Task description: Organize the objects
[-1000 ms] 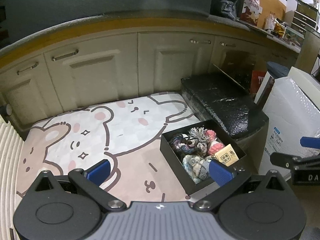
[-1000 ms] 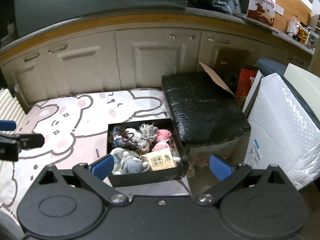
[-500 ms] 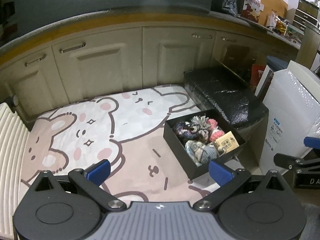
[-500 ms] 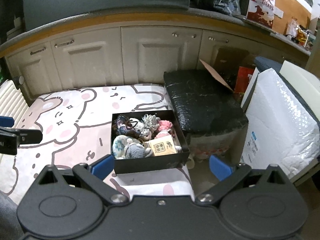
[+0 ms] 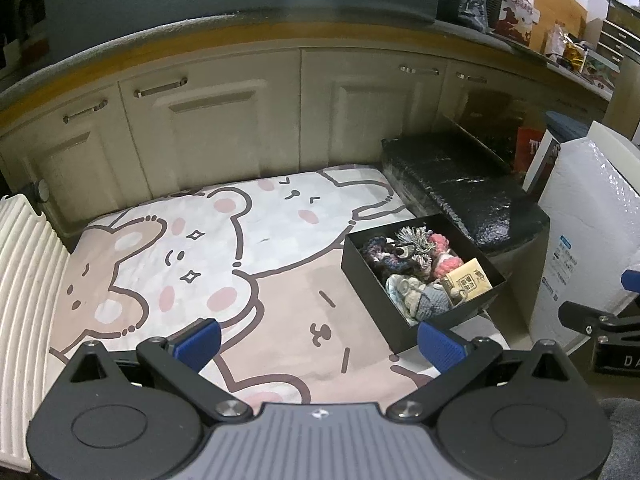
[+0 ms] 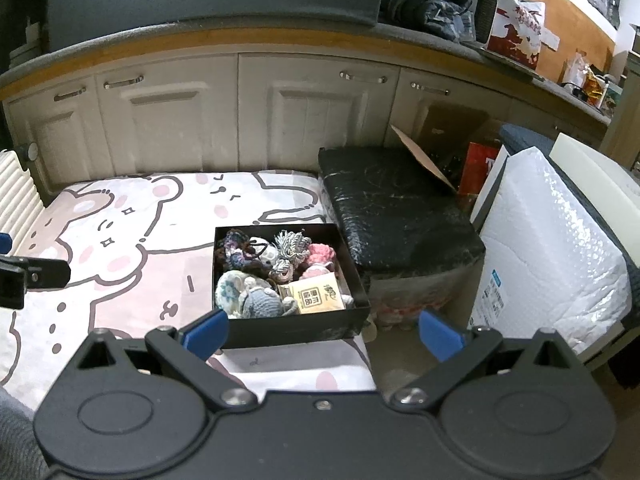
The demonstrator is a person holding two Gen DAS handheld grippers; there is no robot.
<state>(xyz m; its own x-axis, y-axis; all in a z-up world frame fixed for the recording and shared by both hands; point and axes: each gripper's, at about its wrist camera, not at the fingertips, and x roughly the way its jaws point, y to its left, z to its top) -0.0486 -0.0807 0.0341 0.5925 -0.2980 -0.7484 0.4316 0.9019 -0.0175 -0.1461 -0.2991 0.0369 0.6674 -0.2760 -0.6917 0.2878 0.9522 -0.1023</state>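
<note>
We hold both grippers above a bear-print mat (image 5: pixel 248 264) that lies on the floor in front of cream cabinet doors (image 5: pixel 208 128). Our left gripper (image 5: pixel 320 344) has its blue pads (image 5: pixel 199 338) spread wide, with nothing between them; it hangs over the mat. Our right gripper (image 6: pixel 322 330) is likewise spread wide and empty, its left pad (image 6: pixel 208 330) just in front of the near wall of the black box (image 6: pixel 296 326).

In the left wrist view the black box (image 5: pixel 374 292) sits at about 3 o'clock, on the mat's right edge, with its long axis running from 5 o'clock to 11 o'clock. In the right wrist view the box lies dead ahead at 12 o'clock and looks nearly square-on, its near wall facing us.

The box is open and full. Knitted and yarn items fill it: a dark purple-blue bundle (image 6: pixel 234 252) at the far left, a grey tassel (image 6: pixel 292 242) in the far middle, pink knitted pieces (image 6: pixel 320 258) at the far right, and a pale blue-grey crocheted piece (image 6: pixel 256 300) at the near left. A tan card with printed characters (image 6: pixel 316 298) lies flat at the near right corner.

Just beside the box at 2 o'clock stands a block wrapped in black plastic (image 6: pixel 392 208), and farther right a white bubble-wrapped package (image 6: pixel 552 248). A white ribbed panel (image 5: pixel 28 288) borders the mat at 9 o'clock.
</note>
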